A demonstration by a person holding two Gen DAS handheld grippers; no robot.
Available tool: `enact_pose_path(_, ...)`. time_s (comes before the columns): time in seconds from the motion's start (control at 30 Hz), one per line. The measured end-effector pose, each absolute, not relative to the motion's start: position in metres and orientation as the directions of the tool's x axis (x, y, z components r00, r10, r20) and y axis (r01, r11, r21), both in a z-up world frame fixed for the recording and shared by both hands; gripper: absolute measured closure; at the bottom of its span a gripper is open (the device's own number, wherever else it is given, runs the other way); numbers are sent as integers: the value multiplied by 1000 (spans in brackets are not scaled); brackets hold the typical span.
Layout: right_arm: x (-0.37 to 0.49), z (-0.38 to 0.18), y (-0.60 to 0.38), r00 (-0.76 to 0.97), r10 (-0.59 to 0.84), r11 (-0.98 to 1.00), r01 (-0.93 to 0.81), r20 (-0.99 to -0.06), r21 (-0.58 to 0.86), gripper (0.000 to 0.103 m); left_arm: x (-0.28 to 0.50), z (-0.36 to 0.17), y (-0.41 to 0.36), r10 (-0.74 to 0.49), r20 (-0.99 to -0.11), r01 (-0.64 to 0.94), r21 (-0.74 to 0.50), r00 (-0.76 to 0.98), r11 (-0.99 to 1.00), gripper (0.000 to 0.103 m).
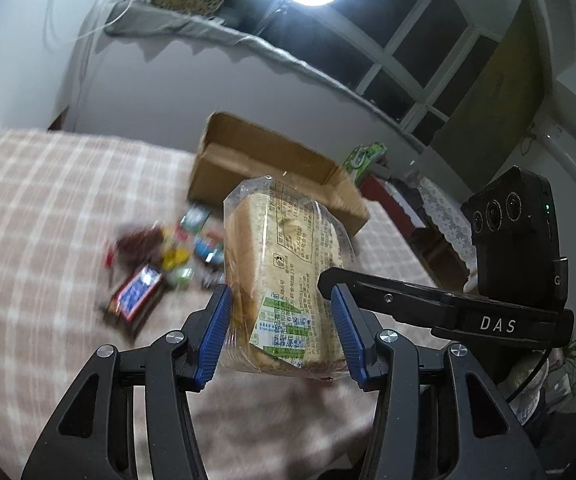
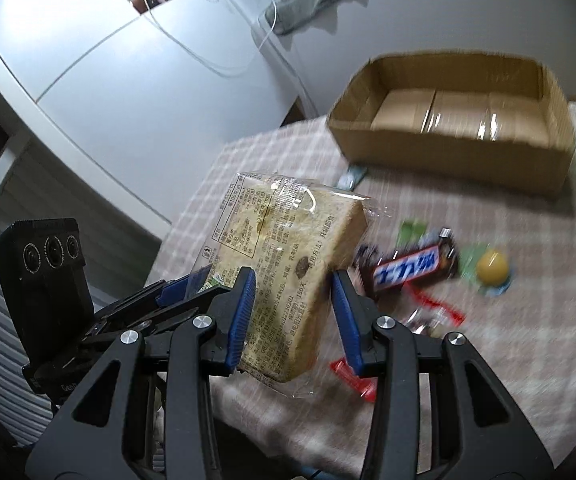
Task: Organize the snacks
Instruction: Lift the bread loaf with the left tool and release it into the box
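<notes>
A bagged loaf of sliced bread (image 1: 284, 272) is held in the air between both grippers. My left gripper (image 1: 282, 332) is shut on its lower end. My right gripper (image 2: 294, 316) closes on the same bread (image 2: 284, 264) from the other side; its blue pads touch the bag. The right gripper's finger shows in the left wrist view (image 1: 408, 296), and the left gripper shows in the right wrist view (image 2: 176, 292). An open, empty cardboard box (image 2: 460, 120) stands at the far side of the checked cloth; it also shows in the left wrist view (image 1: 272, 164).
Loose snacks lie on the pink checked cloth (image 1: 48, 208): a Snickers bar (image 2: 412, 268), a yellow round sweet (image 2: 492, 268), red wrappers (image 2: 352, 376) and several small packets (image 1: 192, 248). A white cabinet (image 2: 108, 92) stands left of the table.
</notes>
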State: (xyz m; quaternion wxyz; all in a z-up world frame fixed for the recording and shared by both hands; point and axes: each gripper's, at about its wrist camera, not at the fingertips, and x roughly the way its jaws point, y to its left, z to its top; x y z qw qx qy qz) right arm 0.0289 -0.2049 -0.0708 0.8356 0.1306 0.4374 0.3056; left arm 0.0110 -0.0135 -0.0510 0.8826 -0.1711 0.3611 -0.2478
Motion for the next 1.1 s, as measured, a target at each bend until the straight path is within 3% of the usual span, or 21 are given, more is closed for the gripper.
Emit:
enact_pose_path(0.53, 102, -21, -247, 564, 561, 828, -384, -606, 408, 61, 104, -20, -53, -607, -496, 401, -464, 621, 790, 54)
enact_pose_path(1.1, 198, -40, -274, 570, 508, 861, -329, -646, 387, 63, 197, -41, -83, -599, -550, 382, -466, 582, 798, 54)
